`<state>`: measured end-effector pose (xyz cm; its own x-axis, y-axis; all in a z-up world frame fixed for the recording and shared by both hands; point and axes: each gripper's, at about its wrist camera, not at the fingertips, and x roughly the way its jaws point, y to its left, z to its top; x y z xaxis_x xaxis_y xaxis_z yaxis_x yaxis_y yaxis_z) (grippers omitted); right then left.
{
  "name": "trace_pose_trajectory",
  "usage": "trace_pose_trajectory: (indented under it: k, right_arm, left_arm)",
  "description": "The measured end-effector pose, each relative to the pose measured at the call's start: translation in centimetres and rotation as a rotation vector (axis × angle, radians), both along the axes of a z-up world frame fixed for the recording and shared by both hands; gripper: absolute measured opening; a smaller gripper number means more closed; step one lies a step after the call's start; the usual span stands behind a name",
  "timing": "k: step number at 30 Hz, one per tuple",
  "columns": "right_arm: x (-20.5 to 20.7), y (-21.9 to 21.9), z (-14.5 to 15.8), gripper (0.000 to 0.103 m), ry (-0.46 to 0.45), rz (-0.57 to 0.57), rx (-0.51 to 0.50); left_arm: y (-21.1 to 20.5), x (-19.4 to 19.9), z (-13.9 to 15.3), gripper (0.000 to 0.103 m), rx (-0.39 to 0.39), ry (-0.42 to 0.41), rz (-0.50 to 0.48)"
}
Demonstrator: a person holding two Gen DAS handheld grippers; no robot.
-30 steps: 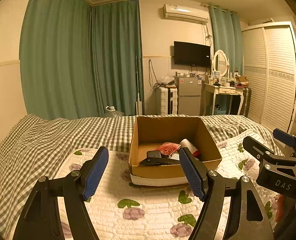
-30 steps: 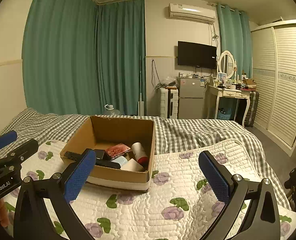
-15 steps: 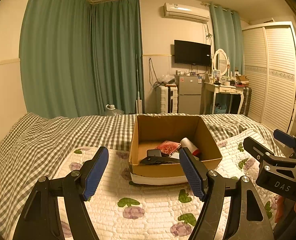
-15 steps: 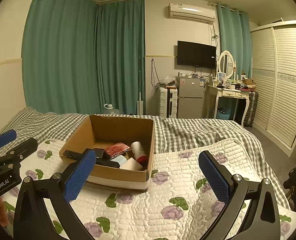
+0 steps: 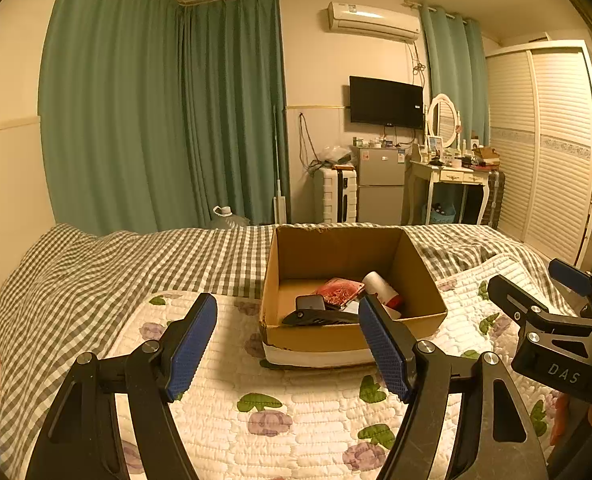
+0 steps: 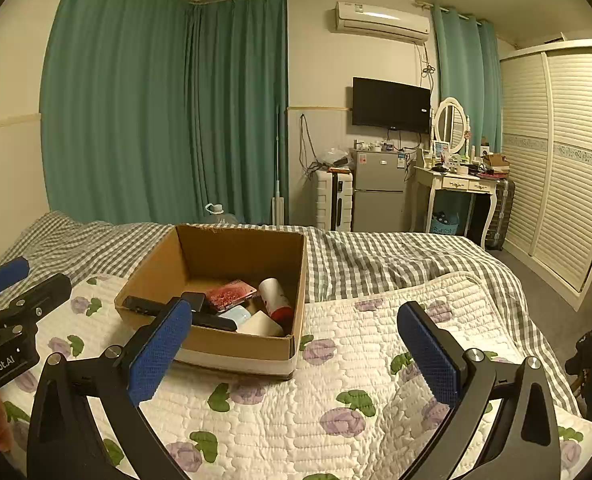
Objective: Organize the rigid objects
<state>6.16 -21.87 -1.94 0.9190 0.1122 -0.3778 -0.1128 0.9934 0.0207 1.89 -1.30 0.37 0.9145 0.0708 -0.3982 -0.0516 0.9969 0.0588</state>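
Observation:
An open cardboard box [image 5: 291,264] [image 6: 302,280] sits on the quilted bed. Inside lie a black comb-like tool [image 5: 320,317] [image 6: 211,320], a red patterned packet [image 5: 338,290] [image 6: 231,292], a white tube with a red cap [image 5: 382,288] [image 6: 275,298] and pale items [image 6: 255,322]. My left gripper [image 5: 287,344] is open and empty, held above the quilt in front of the box. My right gripper [image 6: 296,350] is open and empty, to the right front of the box. Each gripper also shows at the edge of the other's view.
The floral quilt [image 6: 336,400] lies over a checked bedspread [image 5: 115,264]. Beyond the bed are green curtains [image 5: 175,120], a small fridge [image 5: 380,188], a dressing table [image 5: 452,176] and a louvred wardrobe [image 6: 556,160] at the right.
Both views have shifted very slightly; the box sits a touch lower in frame. Both grippers stay open and empty.

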Motion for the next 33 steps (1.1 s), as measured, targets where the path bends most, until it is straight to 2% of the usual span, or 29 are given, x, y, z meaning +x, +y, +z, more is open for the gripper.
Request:
trace_pose_trajectory:
  k: [33]
  right_arm:
    - [-0.08, -0.09, -0.37, 0.103, 0.015, -0.005, -0.003]
  left_arm:
    - [-0.01, 0.02, -0.19, 0.076, -0.001, 0.012, -0.003]
